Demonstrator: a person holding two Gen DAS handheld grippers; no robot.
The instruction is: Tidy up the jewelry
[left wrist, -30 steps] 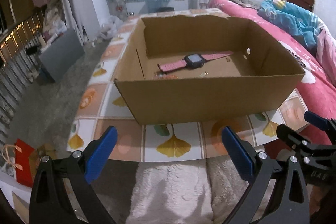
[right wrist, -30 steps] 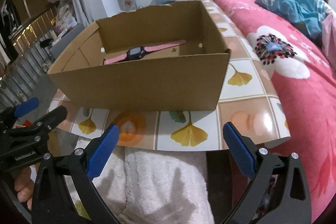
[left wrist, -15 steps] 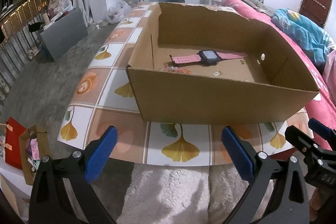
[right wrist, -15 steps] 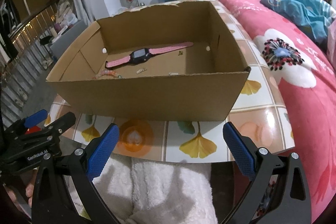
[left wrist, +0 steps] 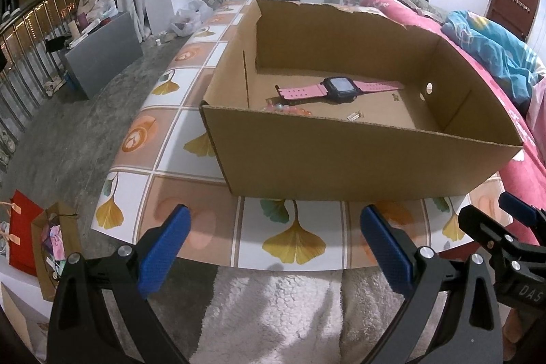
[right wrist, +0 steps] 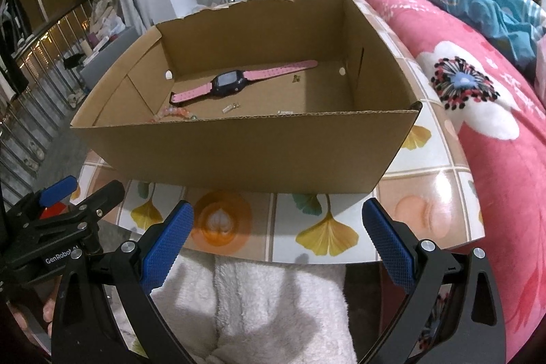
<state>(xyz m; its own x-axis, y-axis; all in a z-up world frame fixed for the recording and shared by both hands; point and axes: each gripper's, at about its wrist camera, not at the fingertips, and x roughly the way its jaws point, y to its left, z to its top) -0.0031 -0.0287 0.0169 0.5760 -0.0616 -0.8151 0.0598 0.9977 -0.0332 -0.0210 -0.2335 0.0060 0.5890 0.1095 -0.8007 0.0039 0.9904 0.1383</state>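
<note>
an open cardboard box (left wrist: 358, 159) sits on a worktop (left wrist: 191, 159) covered in a ginkgo-leaf tile pattern, with a pink bed (right wrist: 494, 132) alongside. inside the box a pink-strapped watch (left wrist: 338, 88) with a dark face lies flat on the floor of the box, near the back wall. its long axis runs across the box, roughly parallel to that back wall, one strap end pointing toward the box's left side and the other toward the right. a pastel bead bracelet (left wrist: 286, 108) lies just in front of the watch's left strap, and a few tiny metal pieces (right wrist: 230, 107) are scattered nearby.

the left gripper (left wrist: 271, 253) and the right gripper (right wrist: 276, 241) both hover before the worktop's near edge, each with its blue-padded fingers spread wide apart and holding nothing.

compared with a second ago, both cameras sit higher, so more of the box floor shows, including the bracelet.
</note>
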